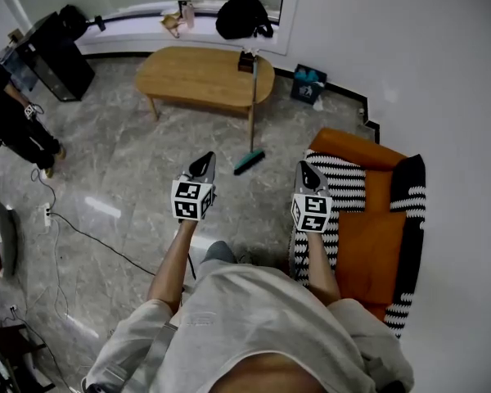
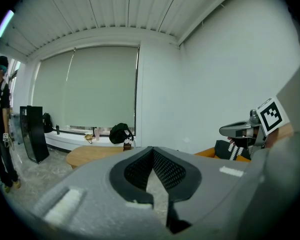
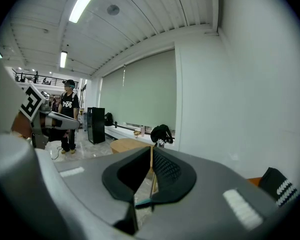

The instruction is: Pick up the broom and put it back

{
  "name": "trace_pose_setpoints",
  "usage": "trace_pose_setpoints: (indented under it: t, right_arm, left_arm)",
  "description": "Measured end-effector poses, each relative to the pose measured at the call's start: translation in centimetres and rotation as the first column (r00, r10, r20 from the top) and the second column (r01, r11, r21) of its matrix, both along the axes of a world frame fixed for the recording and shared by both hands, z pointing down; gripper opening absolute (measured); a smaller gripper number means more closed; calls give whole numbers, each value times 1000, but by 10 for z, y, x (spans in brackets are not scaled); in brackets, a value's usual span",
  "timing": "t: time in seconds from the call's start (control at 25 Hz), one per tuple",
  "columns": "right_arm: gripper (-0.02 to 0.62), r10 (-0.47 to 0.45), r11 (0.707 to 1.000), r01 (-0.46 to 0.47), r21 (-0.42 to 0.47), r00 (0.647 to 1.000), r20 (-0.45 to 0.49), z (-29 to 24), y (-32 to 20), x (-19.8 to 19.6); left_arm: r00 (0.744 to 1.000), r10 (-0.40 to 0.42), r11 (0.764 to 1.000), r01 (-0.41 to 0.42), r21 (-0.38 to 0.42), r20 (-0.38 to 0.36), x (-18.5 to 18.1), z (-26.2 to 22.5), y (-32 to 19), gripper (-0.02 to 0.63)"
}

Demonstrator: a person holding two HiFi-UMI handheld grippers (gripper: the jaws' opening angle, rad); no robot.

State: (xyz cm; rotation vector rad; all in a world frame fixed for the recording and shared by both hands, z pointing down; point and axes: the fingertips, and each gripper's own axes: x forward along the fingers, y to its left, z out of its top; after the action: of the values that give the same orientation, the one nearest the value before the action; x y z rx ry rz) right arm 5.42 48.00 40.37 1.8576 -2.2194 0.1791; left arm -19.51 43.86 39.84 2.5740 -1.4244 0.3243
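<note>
While your left hand-held gripper (image 1: pixel 205 160) and right hand-held gripper (image 1: pixel 305 169) hang closed and empty at mid-frame, the broom (image 1: pixel 251 119) stands propped against the wooden tabletop (image 1: pixel 188 76) at upper centre, its head on the floor (image 1: pixel 147 178). Reaching, gripping and returning it all seem left.

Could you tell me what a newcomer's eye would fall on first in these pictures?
Probably the broom, leaning at the edge of the oval wooden table straight ahead, its teal head on the floor. Then the orange seat with black-and-white stripes at the right, and the left claw and right claw, both shut and empty, held out in front.
</note>
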Motion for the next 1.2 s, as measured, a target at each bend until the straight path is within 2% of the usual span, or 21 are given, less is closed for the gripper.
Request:
trace_pose_setpoints:
  t: [0.32,0.56,0.84,1.2]
  right_arm:
    - [5,-23,999,23,-25,1000,-1,13,-21,-3]
    - [4,-34,998,33,-54,999,-11,33,-57,-10]
    - [4,-37,998,35,-54,999,-40,34,-145,-28]
    - [5,-4,999,0,-54,997,-73,11,-270,-44]
  left_arm:
    - [1000,13,1000,-13,-15,2,10,13,-23,0]
    - [1000,26,999,-27,-28,-14,14,29,-60,0]
    - [999,20,999,-22,-34,-38,-5,42,-151,0]
    - [995,58,997,-62,-51,-87,-16,32,-278,0]
